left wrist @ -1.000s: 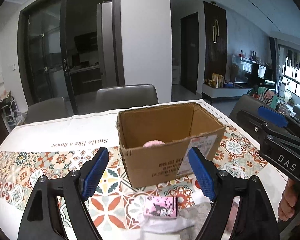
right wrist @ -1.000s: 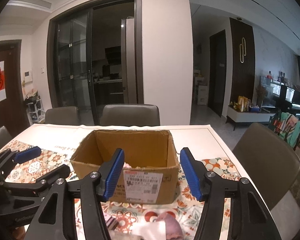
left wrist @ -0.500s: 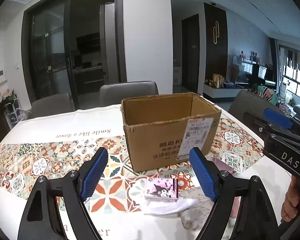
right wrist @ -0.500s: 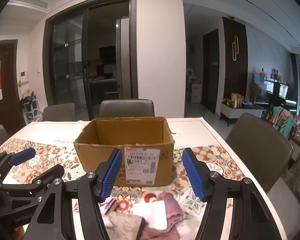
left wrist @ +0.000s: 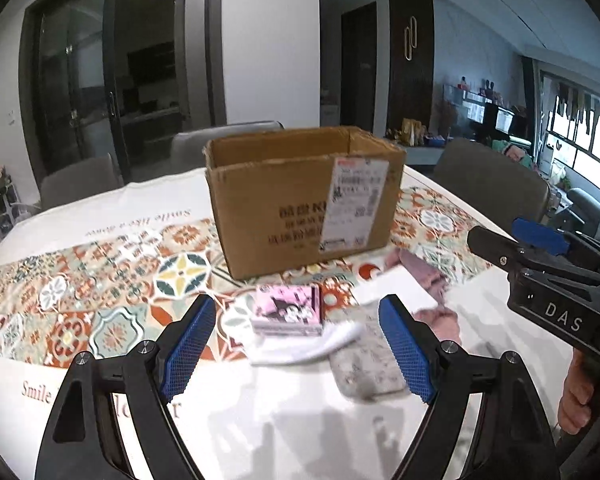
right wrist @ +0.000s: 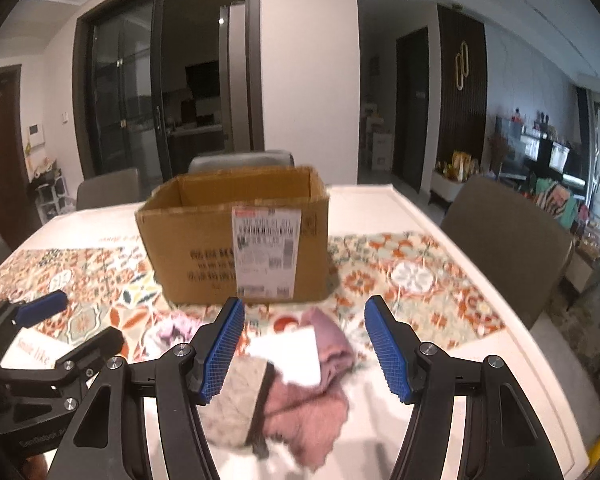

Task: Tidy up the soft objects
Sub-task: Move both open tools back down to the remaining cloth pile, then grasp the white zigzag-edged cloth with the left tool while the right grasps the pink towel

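- The left gripper (left wrist: 292, 350) hovers above the surface (left wrist: 292, 432) with its blue pads spread wide; nothing is pinched between them and they touch nothing.
- Seen between its fingers, lower down on the surface, is a small pink packet (left wrist: 288, 310) lying on a white cloth (left wrist: 300, 350), with a grey speckled cloth (left wrist: 366, 364) just beside it to the right.
- The right gripper (right wrist: 304, 354) also has its fingers apart, somewhat less widely than the left, and holds nothing.
- Below its fingers lies the heap of soft things: a pink fuzzy cloth (right wrist: 304, 412), a mauve folded cloth (right wrist: 334, 342) touching it, and a white square piece (right wrist: 296, 354) resting over both. The grey speckled cloth sits at the heap's left edge, partly behind the left pad.
- A hand (left wrist: 580, 396) grips the handle of the right gripper at the right edge of the left wrist view.
- The cardboard box (right wrist: 236, 240) stands upright and open-topped on the patterned tablecloth (left wrist: 100, 280), just behind the heap, its shipping label (right wrist: 266, 250) facing the cameras.
- From these angles only the box's inner back wall shows; what it contains cannot be told.
- The soft things are all outside the box, on the surface in front of it.
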A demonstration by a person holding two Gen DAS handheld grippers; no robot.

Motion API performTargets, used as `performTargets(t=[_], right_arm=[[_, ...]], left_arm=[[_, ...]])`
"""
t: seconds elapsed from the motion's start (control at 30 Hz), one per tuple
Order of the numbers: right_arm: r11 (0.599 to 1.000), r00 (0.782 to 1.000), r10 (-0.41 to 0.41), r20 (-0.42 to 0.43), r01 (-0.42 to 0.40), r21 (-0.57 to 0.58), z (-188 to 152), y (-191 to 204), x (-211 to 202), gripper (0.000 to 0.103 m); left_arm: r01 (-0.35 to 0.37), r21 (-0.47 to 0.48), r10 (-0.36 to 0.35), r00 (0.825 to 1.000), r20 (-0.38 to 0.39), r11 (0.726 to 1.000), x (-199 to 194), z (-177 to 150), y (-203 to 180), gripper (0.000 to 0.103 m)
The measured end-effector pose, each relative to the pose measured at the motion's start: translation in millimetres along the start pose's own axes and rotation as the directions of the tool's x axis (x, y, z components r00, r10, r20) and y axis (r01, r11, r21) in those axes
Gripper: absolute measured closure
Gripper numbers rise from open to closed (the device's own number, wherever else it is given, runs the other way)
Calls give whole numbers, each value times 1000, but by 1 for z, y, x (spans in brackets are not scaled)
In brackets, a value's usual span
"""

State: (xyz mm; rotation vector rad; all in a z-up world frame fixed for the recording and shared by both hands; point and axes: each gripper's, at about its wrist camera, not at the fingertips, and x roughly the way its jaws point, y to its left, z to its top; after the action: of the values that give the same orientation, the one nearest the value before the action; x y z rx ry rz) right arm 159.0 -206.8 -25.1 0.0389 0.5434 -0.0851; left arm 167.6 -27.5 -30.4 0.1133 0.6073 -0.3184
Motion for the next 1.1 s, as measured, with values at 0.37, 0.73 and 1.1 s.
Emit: performTargets(t=[0.37, 0.73, 1.1], right_arm=[[1000, 994, 9, -109, -7, 22, -31, -8, 12, 39], [998, 985, 42, -166, -32, 58, -44, -18, 35, 39], [993, 970, 95, -224, -76, 89, -55, -22, 66, 39]], left_arm=[[43, 19, -42, 998, -52, 999, 19, -22, -11, 19], [52, 46, -48, 995, -85, 998, 43, -27, -21, 20], [51, 22, -47, 990, -135, 998, 71, -30, -20, 24]])
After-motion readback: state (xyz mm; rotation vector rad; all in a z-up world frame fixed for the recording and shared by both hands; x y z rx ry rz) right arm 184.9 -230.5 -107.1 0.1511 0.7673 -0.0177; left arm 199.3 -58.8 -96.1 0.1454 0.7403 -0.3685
